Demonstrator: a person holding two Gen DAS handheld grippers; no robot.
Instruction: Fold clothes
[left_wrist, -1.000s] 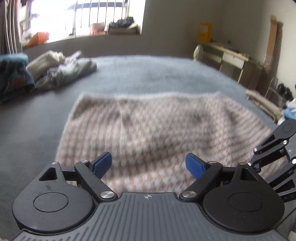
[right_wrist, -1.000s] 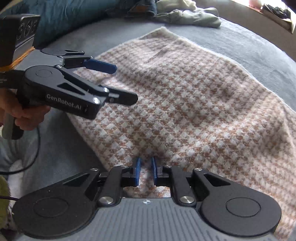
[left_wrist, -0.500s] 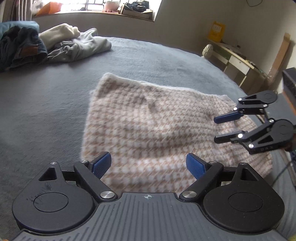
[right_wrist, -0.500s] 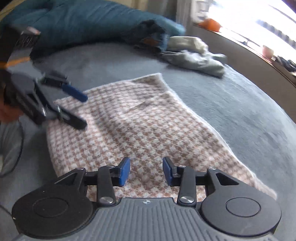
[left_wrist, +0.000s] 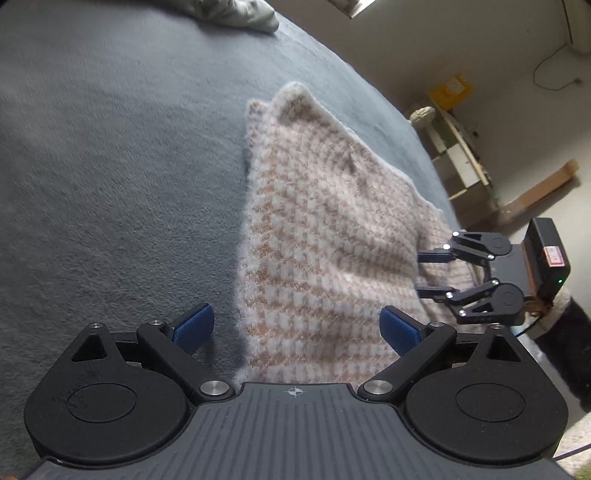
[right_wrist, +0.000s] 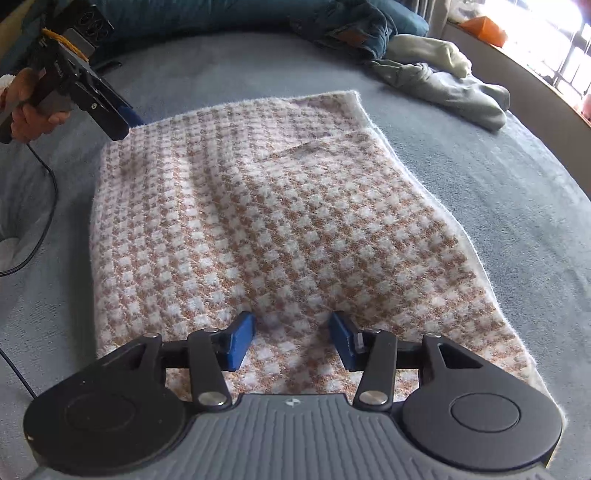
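Between folds: left gripper and right gripper both opening, empty, over the checked knit; next likely needs fresh edge grips.

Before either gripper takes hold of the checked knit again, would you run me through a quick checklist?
1. Checked knit lies flat, folded, on the grey bed cover: ok.
2. Right gripper jaws opening, no cloth pinched: ok.
3. Left gripper wide, jaws opening, straddling the knit's near edge, nothing held: ok.
4. Layers' edges aligned: not ok, far corner shows offset layers.
5. Clothes pile clear of the knit: ok.
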